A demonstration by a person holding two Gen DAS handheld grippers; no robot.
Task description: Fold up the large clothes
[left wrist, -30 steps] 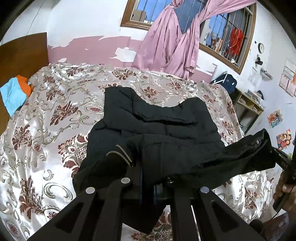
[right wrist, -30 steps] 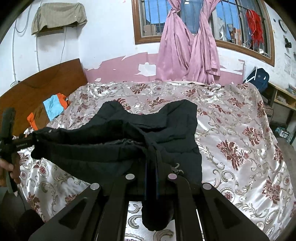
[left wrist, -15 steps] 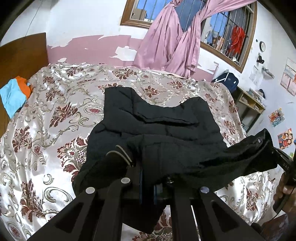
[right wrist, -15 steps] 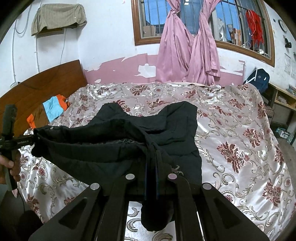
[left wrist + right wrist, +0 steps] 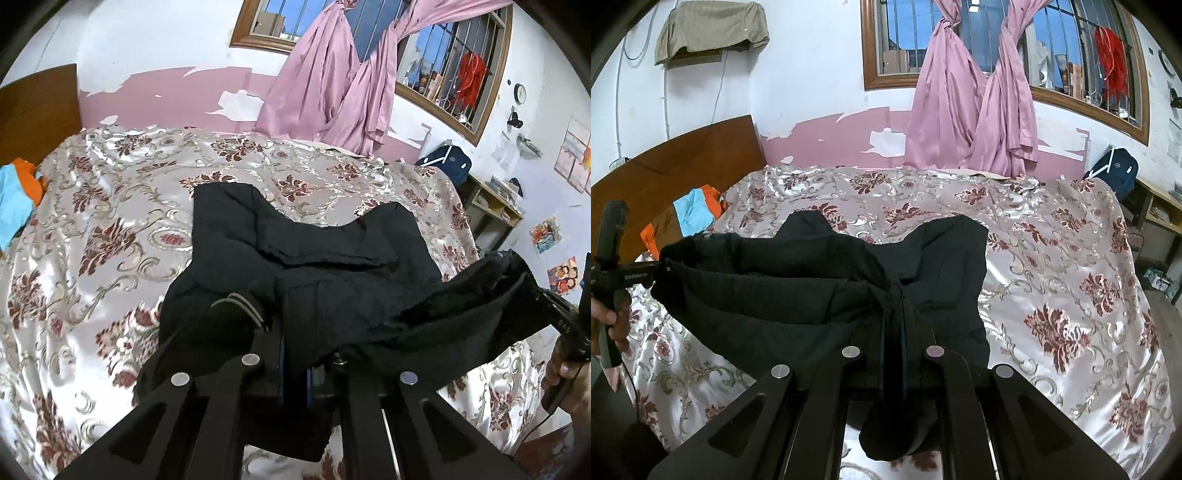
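Note:
A large black padded garment [image 5: 332, 236] lies spread on the bed, its far end flat and its near hem lifted. My left gripper [image 5: 295, 339] is shut on the hem's left part, with a cuff bunched beside its fingers. My right gripper [image 5: 893, 317] is shut on the hem's right part, and a fold hangs below it. The raised hem stretches as a band between them. In the right wrist view the left gripper [image 5: 659, 271] shows at the left edge in a hand. The right gripper [image 5: 535, 295] appears at the right edge of the left wrist view, also hand-held.
The bed [image 5: 1071, 277] has a shiny floral cover. Blue and orange clothes [image 5: 694, 214] lie by the wooden headboard [image 5: 665, 166]. Pink curtains [image 5: 960, 92] hang at the barred window behind. A dark backpack [image 5: 1115, 170] and a shelf [image 5: 495, 210] stand past the bed's right side.
Both grippers have carried the lifted hem a little farther over the bed toward the window wall. The grips are unchanged.

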